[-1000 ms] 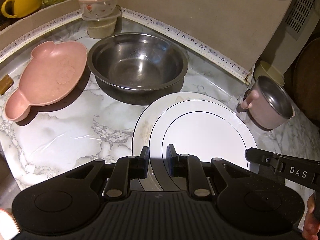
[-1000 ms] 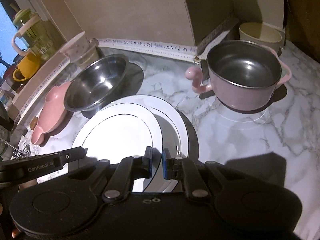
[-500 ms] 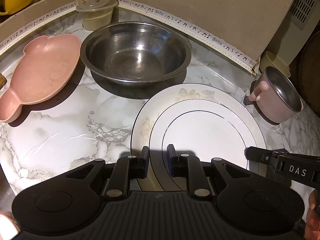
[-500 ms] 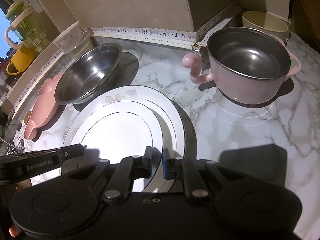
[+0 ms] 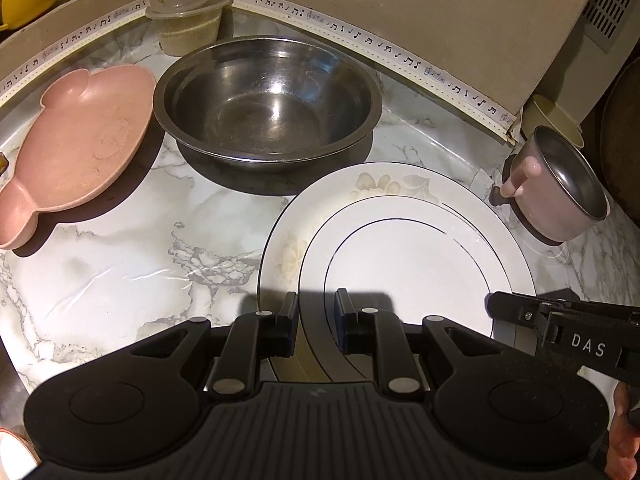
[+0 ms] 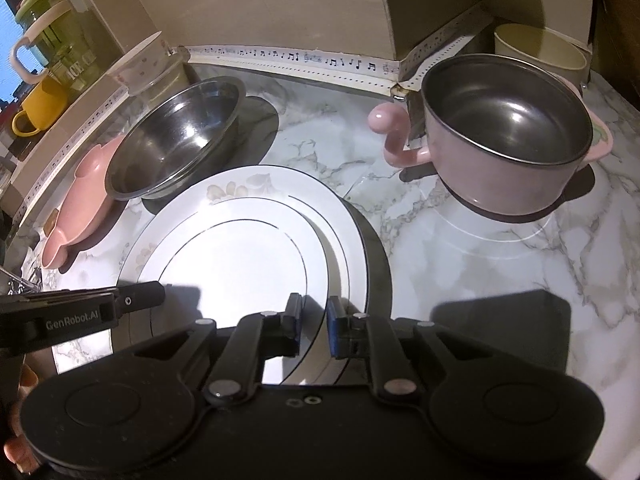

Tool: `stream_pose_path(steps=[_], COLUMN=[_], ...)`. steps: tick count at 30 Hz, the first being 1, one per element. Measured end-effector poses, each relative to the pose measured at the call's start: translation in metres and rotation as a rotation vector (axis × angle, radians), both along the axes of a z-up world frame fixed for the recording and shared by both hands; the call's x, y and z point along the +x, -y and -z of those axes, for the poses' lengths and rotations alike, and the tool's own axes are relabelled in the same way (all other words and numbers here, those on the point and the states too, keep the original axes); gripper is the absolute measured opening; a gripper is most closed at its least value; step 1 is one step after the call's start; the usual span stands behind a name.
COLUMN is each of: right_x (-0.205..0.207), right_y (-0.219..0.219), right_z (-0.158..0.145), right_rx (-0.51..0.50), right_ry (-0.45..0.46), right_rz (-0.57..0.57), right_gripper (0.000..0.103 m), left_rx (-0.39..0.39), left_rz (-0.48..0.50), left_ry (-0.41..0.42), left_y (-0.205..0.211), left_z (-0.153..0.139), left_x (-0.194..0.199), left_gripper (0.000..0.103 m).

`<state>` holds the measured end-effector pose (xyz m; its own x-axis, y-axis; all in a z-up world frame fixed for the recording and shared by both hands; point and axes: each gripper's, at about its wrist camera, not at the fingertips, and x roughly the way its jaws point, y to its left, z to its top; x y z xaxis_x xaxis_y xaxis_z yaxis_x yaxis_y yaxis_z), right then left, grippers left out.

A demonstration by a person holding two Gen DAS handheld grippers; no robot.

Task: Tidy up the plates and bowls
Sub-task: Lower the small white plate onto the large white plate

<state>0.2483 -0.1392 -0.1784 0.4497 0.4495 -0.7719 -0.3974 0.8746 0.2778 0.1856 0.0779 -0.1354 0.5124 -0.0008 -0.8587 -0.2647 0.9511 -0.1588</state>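
A small white plate (image 5: 404, 272) with thin black rings rests on a larger floral white plate (image 5: 372, 184) on the marble counter. My left gripper (image 5: 316, 320) is shut on the small plate's near-left rim. My right gripper (image 6: 311, 322) is shut on the same small plate (image 6: 244, 268) at its near-right rim; the floral plate (image 6: 240, 190) shows under it. A steel bowl (image 5: 266, 96) stands just behind the plates, and a pink fish-shaped dish (image 5: 76, 148) lies to its left.
A pink steel-lined pot (image 6: 508, 132) with handles stands to the right of the plates. A floral bowl stacked on a container (image 5: 188, 4) is at the back. A cream cup (image 6: 540, 54) sits in the right corner. Yellow mug (image 6: 38, 106) and green jar are on the ledge.
Both grippers moved forward with the small plate held between them, so the steel bowl and pot look closer. The small plate now sits lower over the floral plate.
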Motion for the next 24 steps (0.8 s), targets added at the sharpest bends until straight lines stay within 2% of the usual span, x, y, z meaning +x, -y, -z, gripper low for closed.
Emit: stream_pose_path(steps=[11,24], right_x=[0.004,0.008], right_y=[0.001,0.017], right_z=[0.001,0.005], right_rx=[0.006,0.098], right_ry=[-0.016,-0.067], right_rz=[-0.013,0.002], right_gripper=[0.013,0.009], left_rx=[-0.046,-0.045], left_rz=[0.019,0.052], left_ry=[-0.022,-0.016], left_y=[-0.008,-0.008], left_z=[0.000,0.002], left_x=[0.001,0.001], left_gripper=[0.018,0.018])
